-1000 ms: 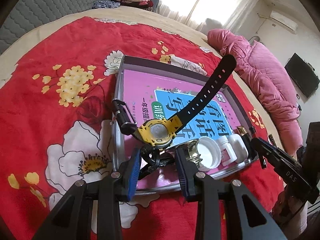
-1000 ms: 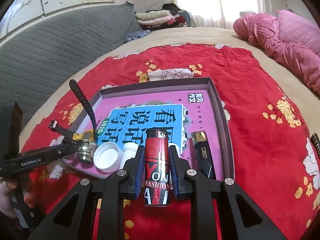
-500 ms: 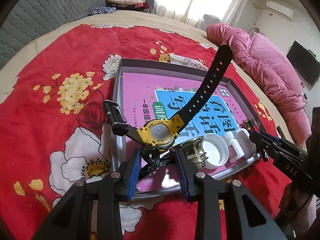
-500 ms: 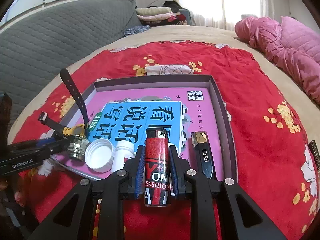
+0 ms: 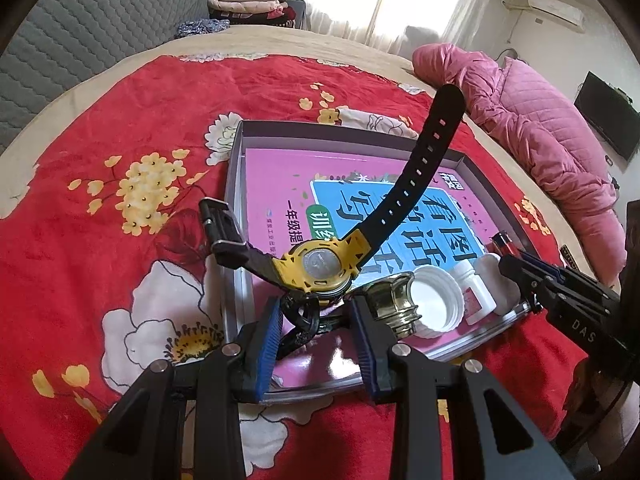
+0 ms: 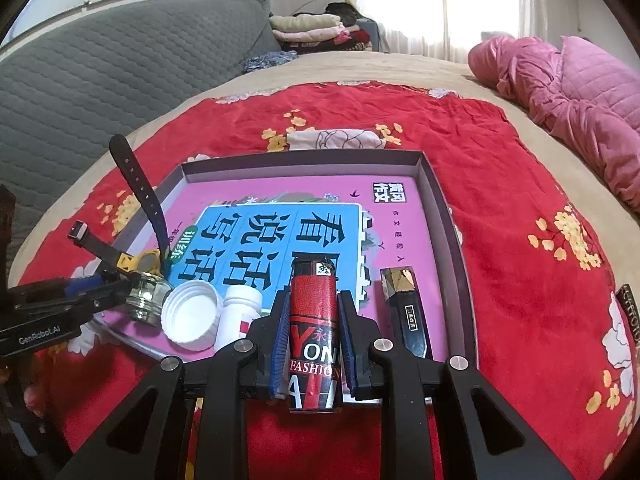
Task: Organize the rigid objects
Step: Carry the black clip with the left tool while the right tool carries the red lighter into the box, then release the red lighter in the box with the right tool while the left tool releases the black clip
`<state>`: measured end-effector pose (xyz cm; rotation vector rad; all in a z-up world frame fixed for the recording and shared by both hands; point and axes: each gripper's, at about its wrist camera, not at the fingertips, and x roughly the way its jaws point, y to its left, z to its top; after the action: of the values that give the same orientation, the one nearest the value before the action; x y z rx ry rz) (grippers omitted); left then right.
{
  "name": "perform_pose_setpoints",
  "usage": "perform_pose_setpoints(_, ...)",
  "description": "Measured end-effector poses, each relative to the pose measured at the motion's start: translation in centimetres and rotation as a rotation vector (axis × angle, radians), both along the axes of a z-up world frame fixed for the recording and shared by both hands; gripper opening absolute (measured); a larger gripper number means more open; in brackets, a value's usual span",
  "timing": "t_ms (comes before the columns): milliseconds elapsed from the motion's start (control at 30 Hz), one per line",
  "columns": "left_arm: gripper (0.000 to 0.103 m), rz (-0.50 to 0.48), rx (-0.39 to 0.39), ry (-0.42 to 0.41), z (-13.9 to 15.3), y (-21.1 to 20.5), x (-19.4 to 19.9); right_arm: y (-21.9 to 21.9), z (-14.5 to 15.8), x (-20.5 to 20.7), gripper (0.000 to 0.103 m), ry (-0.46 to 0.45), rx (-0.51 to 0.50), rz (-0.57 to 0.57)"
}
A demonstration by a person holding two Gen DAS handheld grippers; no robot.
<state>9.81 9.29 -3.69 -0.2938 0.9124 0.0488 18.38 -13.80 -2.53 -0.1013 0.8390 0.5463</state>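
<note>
Left hand-held gripper (image 5: 316, 322): clenched on yellow-cased wristwatch (image 5: 316, 266), strap raised over tray (image 5: 234, 216) near-left corner | right hand-held gripper (image 6: 312, 330): grasping red lighter (image 6: 314, 320) upright at tray's near edge | white cap (image 6: 191, 316), pill bottle (image 6: 238, 314) between.

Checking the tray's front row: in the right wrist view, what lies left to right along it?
Glass jar → white cap → white bottle → red lighter in the right gripper → black-and-gold lighter.
</note>
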Motion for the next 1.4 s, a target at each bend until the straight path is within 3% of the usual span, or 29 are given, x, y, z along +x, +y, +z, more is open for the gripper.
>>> perform_pose_setpoints(833, 0.035, 0.001, 0.044, -0.003, -0.1, -0.3, 0.2, 0.4, -0.6, -0.2, 0.029, -0.002, -0.023, -0.005)
perform_pose_setpoints(1133, 0.035, 0.001, 0.054, -0.006, -0.1, -0.3, 0.2, -0.5, 0.6, -1.7, 0.046, -0.028, 0.008, -0.015)
perform_pose_setpoints(1400, 0.038, 0.003, 0.053, -0.010, 0.0, -0.3, 0.0, -1.1, 1.8, -3.2, 0.048, -0.040, 0.042, -0.016)
